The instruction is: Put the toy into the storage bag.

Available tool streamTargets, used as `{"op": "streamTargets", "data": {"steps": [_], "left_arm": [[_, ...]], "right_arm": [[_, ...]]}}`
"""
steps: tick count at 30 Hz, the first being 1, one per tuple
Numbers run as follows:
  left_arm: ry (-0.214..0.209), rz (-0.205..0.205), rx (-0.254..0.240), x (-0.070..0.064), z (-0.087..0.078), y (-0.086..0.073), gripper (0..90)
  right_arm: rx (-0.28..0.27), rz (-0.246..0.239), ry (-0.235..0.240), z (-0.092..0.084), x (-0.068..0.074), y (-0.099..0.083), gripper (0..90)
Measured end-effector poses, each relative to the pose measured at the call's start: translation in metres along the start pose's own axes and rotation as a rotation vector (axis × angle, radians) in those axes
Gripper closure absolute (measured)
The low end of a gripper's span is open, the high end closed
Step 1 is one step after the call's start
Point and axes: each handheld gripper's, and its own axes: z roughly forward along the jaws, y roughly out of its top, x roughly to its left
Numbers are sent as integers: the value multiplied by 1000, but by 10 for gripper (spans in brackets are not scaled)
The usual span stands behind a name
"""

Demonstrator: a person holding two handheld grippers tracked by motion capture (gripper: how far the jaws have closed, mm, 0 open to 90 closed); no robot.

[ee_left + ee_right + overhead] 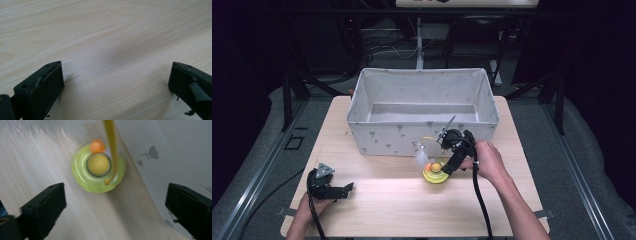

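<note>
1. High view first: a round yellow-green plastic toy base [435, 175], with an orange ball on its ring, sits on the pale wooden table [377, 200] just in front of the grey fabric storage box [422, 112].
2. Right gripper [445, 167] hovers directly over that base, jaws spread wide, nothing pinched.
3. Right gripper view: base [98, 169] lies straight ahead between the jaws; a thin yellow wand [111, 147] rises from it.
4. Left gripper [343, 190] rests well away from the box, jaws apart, empty.
5. My guess: the right hand takes it.
</note>
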Motion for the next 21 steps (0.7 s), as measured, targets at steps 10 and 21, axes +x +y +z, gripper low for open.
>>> {"op": "streamTargets", "data": {"steps": [10,21], "left_arm": [[-1,0,2,0,0,0,1],[1,-1,-1,0,0,0,1]], "right_arm": [[-18,-38,-5,-23,-5,24,401],[38,-93,-6,-27,-4,38,661]]}}
